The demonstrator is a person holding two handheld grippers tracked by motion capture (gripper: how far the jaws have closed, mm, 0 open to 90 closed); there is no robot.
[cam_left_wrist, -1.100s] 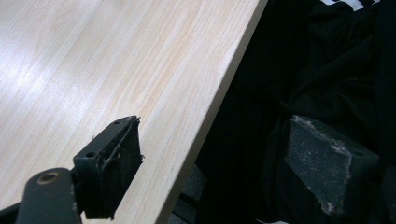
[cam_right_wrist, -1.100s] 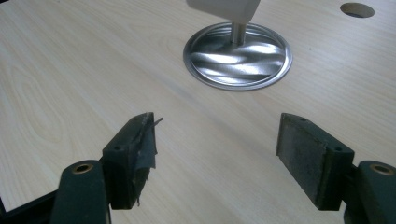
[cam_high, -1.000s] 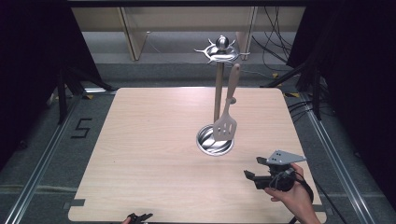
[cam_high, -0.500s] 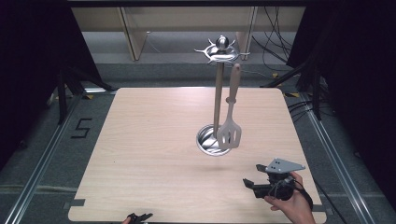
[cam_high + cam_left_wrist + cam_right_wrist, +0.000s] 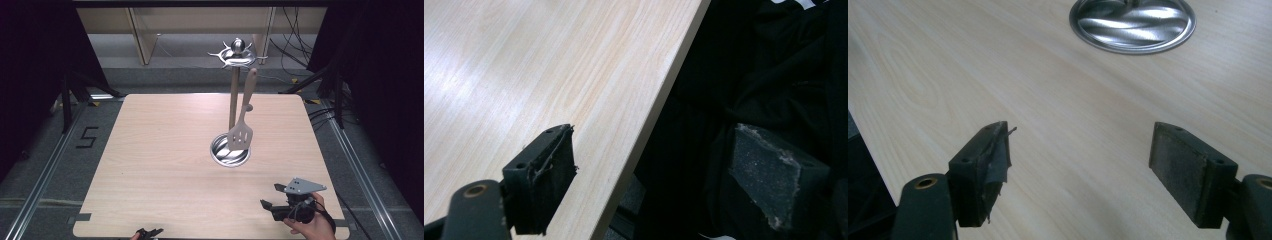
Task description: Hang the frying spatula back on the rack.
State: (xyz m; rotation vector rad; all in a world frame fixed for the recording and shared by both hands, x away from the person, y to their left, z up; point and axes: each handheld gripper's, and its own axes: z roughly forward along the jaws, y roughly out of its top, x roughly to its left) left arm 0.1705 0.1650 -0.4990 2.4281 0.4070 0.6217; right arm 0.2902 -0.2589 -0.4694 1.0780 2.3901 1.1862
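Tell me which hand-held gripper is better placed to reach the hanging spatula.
Right. The right hand-held gripper is open over the table, facing the rack base below the spatula. The left one sits at the near edge.

The worktop (image 5: 165, 165) is left bare along its left and near edges. Passage at centre-right is blocked by the rack (image 5: 233, 100), with a spatula (image 5: 242, 131) hung beside its pole over the base (image 5: 230, 150).

Right gripper (image 5: 268, 196): held in the person's right hand (image 5: 312, 225) low at the near right; jaws stand wide apart, having just been opening, with nothing between them. Left gripper (image 5: 148, 232): at the near edge, jaws spread wide with nothing between its pads (image 5: 546, 175).
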